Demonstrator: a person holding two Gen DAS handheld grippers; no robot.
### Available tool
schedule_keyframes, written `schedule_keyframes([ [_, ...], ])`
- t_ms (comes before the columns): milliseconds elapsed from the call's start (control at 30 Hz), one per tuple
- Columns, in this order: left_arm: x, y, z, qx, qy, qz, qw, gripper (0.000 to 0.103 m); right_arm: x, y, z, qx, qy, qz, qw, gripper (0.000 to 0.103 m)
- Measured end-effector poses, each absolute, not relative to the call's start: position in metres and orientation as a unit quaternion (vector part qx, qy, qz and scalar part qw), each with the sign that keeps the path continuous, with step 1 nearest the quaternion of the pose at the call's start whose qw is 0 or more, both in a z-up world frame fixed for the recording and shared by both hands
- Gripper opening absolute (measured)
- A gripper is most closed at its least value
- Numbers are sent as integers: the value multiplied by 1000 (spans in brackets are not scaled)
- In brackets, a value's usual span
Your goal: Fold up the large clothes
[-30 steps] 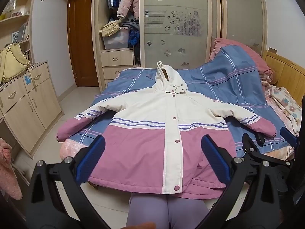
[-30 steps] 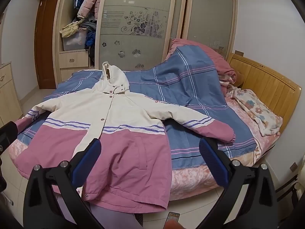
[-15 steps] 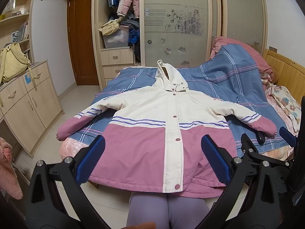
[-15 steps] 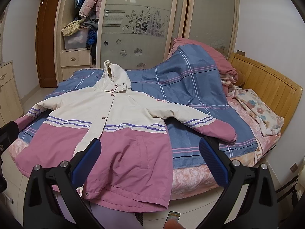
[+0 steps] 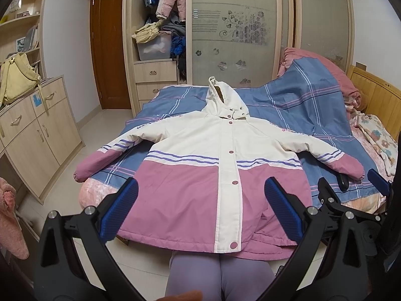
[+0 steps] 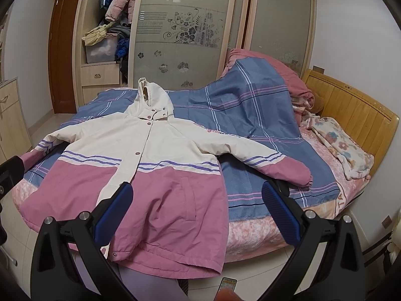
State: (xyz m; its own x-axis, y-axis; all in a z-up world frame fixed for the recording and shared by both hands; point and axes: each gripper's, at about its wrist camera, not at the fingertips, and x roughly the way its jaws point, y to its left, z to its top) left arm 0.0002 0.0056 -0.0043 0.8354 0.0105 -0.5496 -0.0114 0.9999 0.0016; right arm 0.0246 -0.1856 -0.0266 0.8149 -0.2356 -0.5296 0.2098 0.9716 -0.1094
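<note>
A: Risks, listed left to right?

B: Item one, the left sleeve (image 5: 100, 159): its pink cuff overhangs the bed (image 5: 175, 97) edge. Judged likely to slide floorward if the body is tugged first. Item two, the hem (image 5: 200, 240): it droops past the near edge of the bed above the person's legs (image 5: 220, 276); a pull toward the person could drag the whole garment off. Item three, padding: the fabric looks thick and slick, so a fold may spring open or a shallow pinch may slip. Item four, the right sleeve (image 6: 280, 165): it lies just beside a small dark object on the bedding, which could snag.

A: And the jacket itself?

B: One hooded jacket (image 5: 213, 165), cream upper, pink lower, purple stripes at chest and sleeves. Snapped shut down the front, laid face up and flat on the blue plaid bedding, sleeves spread to either side, hood (image 5: 223, 97) pointing toward the wardrobe (image 5: 225, 25). No fold made yet.

A: Tools?

B: Left gripper (image 5: 200, 210): fingers spread wide, holding nothing, hovering over the lower front. Right gripper (image 6: 198, 210): fingers likewise wide apart, empty, over the pink panel and bed edge.
</note>
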Motion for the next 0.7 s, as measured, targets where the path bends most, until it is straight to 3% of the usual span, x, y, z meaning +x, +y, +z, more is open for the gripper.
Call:
schedule_keyframes([
  [700,4,7,-6,-4,290,9,957,101,27,-179,-32,-33,281,-109,953,102],
])
